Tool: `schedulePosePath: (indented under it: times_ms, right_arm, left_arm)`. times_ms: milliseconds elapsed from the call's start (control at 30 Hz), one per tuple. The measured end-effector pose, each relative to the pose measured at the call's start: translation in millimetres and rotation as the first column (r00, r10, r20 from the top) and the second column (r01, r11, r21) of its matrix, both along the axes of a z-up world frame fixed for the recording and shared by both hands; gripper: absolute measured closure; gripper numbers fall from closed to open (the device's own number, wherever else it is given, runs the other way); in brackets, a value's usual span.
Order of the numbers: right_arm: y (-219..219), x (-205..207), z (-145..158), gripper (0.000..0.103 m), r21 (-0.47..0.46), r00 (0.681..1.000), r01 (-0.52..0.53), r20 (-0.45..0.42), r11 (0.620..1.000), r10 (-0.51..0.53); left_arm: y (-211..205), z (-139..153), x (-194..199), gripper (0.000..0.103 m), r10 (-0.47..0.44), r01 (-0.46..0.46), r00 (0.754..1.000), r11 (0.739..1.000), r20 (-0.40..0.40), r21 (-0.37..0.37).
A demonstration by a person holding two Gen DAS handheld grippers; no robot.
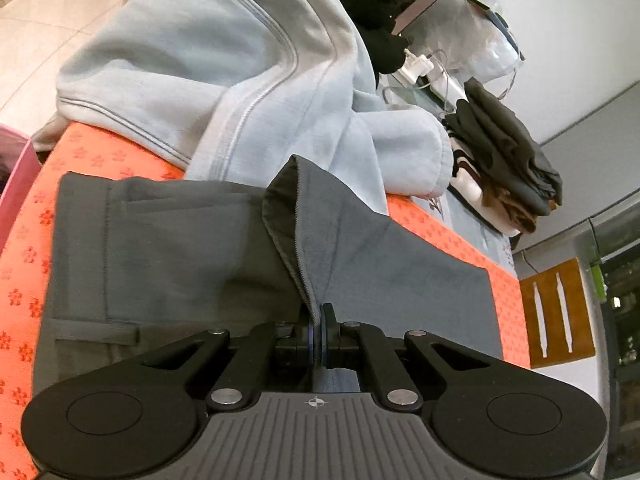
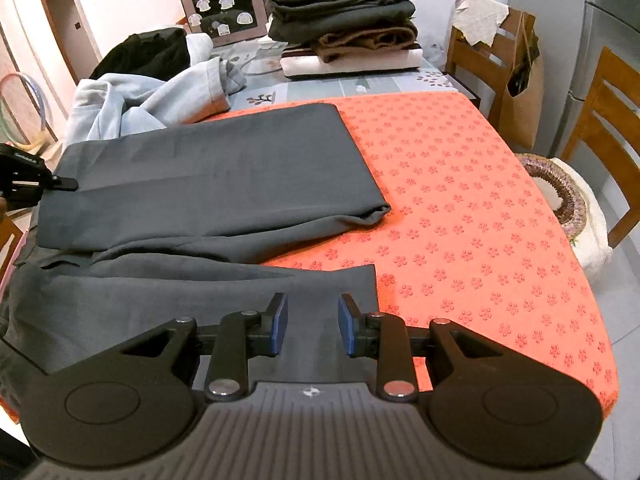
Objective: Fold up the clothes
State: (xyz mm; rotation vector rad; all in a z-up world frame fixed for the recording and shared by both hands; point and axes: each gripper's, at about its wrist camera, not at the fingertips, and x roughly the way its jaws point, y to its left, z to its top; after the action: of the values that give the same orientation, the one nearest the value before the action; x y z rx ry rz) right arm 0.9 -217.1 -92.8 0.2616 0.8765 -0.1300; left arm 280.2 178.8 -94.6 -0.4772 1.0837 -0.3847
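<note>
Left gripper clamped on cloth, right gripper parted over cloth

The black left two-finger gripper (image 1: pixel 318 330) fills the bottom of its own view, blue-edged pads pressed together on a raised fold of the dark grey fabric garment (image 1: pixel 240 248); it also shows at the far left edge of the right view (image 2: pixel 60 184), tip at the garment's edge. The black right two-finger gripper (image 2: pixel 312 326) sits low centre, its blue pads (image 2: pixel 280 322) apart and pressing on nothing, pointing down over grey cloth.
</note>
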Motion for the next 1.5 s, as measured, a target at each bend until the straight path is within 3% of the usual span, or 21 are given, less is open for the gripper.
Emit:
schedulePosePath:
  times_ms: [200,367,433,533,700,933,1133,1367,1433,1500]
  right_arm:
    - [-2.0,-2.7,-2.1,0.071,-0.008,1.000,0.019,-0.011,1.000,-0.019]
    - [-12.9,-9.9,-8.8,0.066,-0.001,0.998,0.054,-0.030,0.999,-0.054]
    - [-18.3,-15.0,-13.4,0.066,0.007,0.996,0.071,-0.046,0.997,-0.071]
    - [-23.0,-25.2,-18.7,0.065,0.017,0.994,0.087,-0.065,0.996,-0.086]
    - [-21.9,-50.6,-18.7,0.055,0.045,0.994,0.096,-0.066,0.994,-0.093]
    - [-20.9,-90.9,-23.1,0.046,0.117,0.993,0.099,-0.072,0.988,-0.091]
    - [-31.5,-113.5,-50.3,0.046,0.234,0.990,0.118,-0.104,0.965,-0.096]
    - [-38.9,-118.1,-78.6,0.046,0.373,0.994,0.067,-0.102,0.926,-0.031]
    - [-40.2,-118.3,-80.5,0.049,0.407,0.997,0.043,-0.083,0.913,-0.010]
    - [-43.8,-118.3,-79.9,0.065,0.432,0.998,0.033,-0.070,0.901,-0.003]
  left_arm:
    - [17.6,-0.9,-1.1,0.096,0.038,-0.038,0.999,0.999,0.008,0.020]
    - [28.5,1.8,-13.4,0.071,0.023,-0.027,0.997,0.998,0.071,0.056]
    - [34.5,7.7,-24.4,0.053,0.016,-0.021,0.995,0.998,0.097,0.055]
    - [49.4,16.3,-44.5,0.047,0.033,-0.038,0.992,0.998,0.118,0.041]
    - [73.4,25.5,-83.6,0.042,0.041,-0.046,0.990,0.998,0.132,0.035]
    - [96.7,17.8,-151.5,0.039,-0.003,-0.006,0.996,0.995,0.093,0.097]
    - [115.4,0.9,-220.0,0.037,0.081,-0.085,0.996,0.988,0.035,0.126]
    - [118.9,-7.8,-279.1,0.037,0.226,-0.226,0.974,0.960,0.018,0.168]
    - [112.5,0.1,-290.2,0.037,0.240,-0.245,0.969,0.955,0.048,0.168]
    - [102.3,10.7,-300.3,0.037,0.239,-0.250,0.967,0.955,0.084,0.160]
